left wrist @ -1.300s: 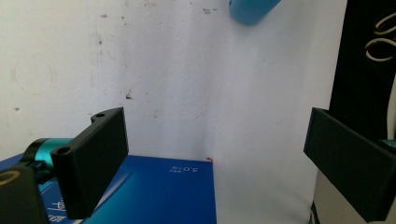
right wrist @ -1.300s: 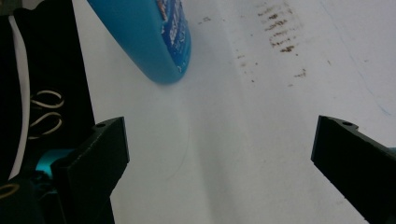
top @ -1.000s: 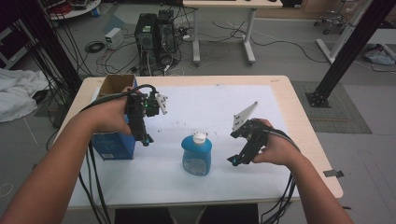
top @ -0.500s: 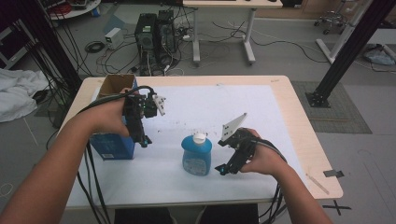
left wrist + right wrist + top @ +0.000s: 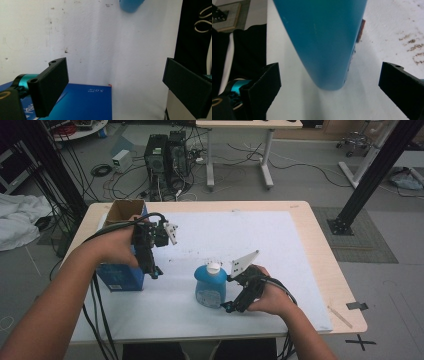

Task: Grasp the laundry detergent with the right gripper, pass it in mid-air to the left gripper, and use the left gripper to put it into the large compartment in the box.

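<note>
Blue bottle (image 5: pixel 210 287), upright, mid-counter (image 5: pixel 310 285).
Right gripper (image 5: pixel 231 306) wide, straddling bottle base untouched; left gripper (image 5: pixel 154 272) wide beside blue box (image 5: pixel 119 277); open white mat (image 5: pixel 240 235) beyond.

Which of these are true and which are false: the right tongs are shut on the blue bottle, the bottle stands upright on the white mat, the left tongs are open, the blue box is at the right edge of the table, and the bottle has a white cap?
1. The right tongs are shut on the blue bottle. False: the jaws stand wide open, with the bottle between them and untouched.
2. The bottle stands upright on the white mat. True.
3. The left tongs are open. True: the left gripper view shows a wide gap between the jaws.
4. The blue box is at the right edge of the table. False: it stands at the left side, under the left hand.
5. The bottle has a white cap. True.
</note>
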Demonstrator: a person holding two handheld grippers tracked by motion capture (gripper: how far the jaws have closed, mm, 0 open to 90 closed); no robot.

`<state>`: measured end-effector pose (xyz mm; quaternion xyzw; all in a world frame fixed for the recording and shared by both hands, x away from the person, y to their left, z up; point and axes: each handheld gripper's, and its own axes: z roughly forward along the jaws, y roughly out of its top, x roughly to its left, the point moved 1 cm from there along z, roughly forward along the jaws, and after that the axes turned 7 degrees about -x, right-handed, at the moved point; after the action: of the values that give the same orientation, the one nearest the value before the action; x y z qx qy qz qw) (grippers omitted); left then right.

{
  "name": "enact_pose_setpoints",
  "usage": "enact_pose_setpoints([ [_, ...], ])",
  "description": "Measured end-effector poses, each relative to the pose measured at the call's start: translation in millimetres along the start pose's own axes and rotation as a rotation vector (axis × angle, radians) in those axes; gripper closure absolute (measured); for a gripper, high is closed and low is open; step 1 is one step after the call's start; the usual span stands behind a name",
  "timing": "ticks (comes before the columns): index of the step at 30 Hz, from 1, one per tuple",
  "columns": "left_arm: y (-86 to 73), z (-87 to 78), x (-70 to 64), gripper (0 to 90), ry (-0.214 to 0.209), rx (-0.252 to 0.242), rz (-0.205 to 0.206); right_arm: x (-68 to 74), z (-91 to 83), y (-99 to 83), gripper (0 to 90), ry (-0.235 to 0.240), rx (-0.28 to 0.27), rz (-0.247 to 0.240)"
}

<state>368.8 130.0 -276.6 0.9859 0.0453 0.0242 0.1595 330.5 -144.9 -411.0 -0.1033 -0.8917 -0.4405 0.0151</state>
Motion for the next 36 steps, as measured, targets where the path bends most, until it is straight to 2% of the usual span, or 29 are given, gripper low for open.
enact_pose_setpoints([
  [6, -1.5, 0.1, -1.0, 6.5, 0.003, -0.002, -0.003, 0.6, 8.9, -0.5, 3.2, -0.018, -0.052, -0.014],
  [18, -3.0, 0.3, -0.7, 6.5, 0.011, -0.003, -0.007, 3.1, 20.4, 1.6, 3.4, -0.037, -0.121, -0.022],
  [26, -5.8, 0.3, -0.1, 6.5, 0.013, -0.001, -0.013, 2.8, 20.3, 3.4, 3.7, -0.045, -0.177, -0.018],
  [34, -7.1, 1.7, -1.1, 6.5, 0.013, -0.004, -0.016, 6.4, 23.6, 2.8, 8.1, -0.053, -0.203, -0.026],
  [36, -7.7, 1.4, -1.0, 6.5, 0.013, -0.001, -0.016, 7.7, 24.8, 2.3, 13.0, -0.055, -0.219, -0.027],
])
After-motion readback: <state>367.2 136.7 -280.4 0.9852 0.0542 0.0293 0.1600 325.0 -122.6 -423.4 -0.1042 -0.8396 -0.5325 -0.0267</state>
